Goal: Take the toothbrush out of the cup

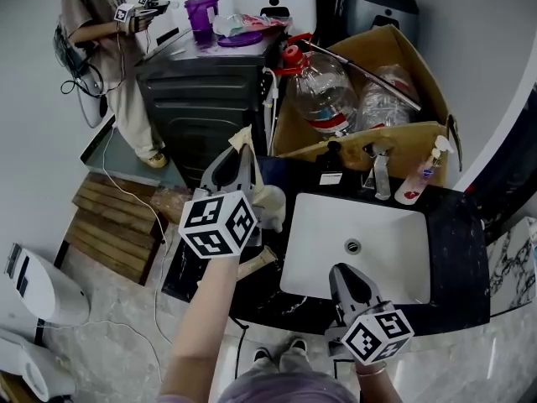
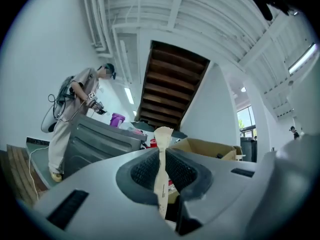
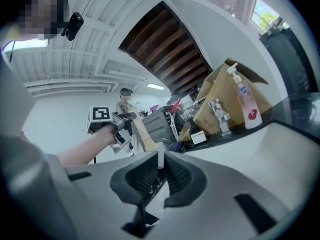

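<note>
Seems mid lift-out, left gripper (image 2: 160, 154) jaws clamped on the toothbrush (image 2: 163, 134) above the cup (image 1: 273, 201) beside the sink (image 1: 336, 225), right gripper (image 3: 161, 159) jaws together and empty; next calls for a straight pull clear.

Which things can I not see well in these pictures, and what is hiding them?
Cup: no view shows it clearly; in the head view the left gripper covers the left end of the counter.
Toothbrush lower end: left gripper view, hidden below the fingers that grip it.
Soap bottle label: head view, too small to read.
</note>
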Tool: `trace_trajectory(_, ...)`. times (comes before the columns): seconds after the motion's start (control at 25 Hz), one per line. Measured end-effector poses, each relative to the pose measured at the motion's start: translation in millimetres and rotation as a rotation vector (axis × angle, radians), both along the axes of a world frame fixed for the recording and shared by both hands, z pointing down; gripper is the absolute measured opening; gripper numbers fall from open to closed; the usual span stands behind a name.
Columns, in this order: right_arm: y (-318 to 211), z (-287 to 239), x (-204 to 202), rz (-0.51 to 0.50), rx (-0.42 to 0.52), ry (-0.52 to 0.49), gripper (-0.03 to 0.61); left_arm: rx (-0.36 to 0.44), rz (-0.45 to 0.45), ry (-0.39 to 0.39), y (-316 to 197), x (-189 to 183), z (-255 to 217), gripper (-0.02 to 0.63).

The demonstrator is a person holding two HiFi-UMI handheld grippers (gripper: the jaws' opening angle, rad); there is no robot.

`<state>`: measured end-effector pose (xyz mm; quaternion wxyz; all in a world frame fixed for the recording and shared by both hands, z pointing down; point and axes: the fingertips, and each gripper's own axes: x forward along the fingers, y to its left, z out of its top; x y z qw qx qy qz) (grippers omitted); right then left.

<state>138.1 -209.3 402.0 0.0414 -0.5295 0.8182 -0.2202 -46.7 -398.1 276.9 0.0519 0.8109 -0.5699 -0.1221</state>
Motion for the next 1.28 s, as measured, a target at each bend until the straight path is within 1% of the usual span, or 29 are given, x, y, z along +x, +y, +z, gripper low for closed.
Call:
trace_trajectory(0.12, 5.0, -3.0, -9.4, -0.013, 0.006, -0.004, 0.026, 0.053, 0.005, 0.018, 19.8, -11.2, -19.1, 0.034)
trace_trajectory(0.24, 9.7, -5.1, -19.6, -0.028, 0.011, -0.005, 0.026, 0.084, 0.013, 0.019, 39.9, -20.9, -30.0, 0.032)
trace_trajectory(0.56, 22.3, -7.0, -50.3, -0.073, 0.018, -0.016, 0.026, 0.086, 0.047, 0.014, 96.4, -46.6, -28.1, 0.032)
trace_trajectory(0.72, 28.5, -9.5, -67.1, -0.094, 0.024, -0.016, 0.026, 0.064, 0.082, 0.020, 124.3, -58.9, -20.9, 0.032)
trace_trajectory(0.84, 34.3, -10.4, -77.7, -0.104, 0.026, -0.015, 0.026, 0.041, 0.112, 0.006, 144.0, -65.0, -12.2, 0.032)
trace_trajectory(1.08, 45.9, -12.3, -92.1, -0.106, 0.030, -0.013, 0.025, -0.048, 0.162, -0.022, 174.0, -74.6, 14.6, 0.032)
trace_trajectory(1.28, 57.8, -12.0, -104.7, -0.102, 0.023, -0.015, 0.023, -0.100, 0.219, -0.042, 193.3, -78.1, 32.7, 0.032)
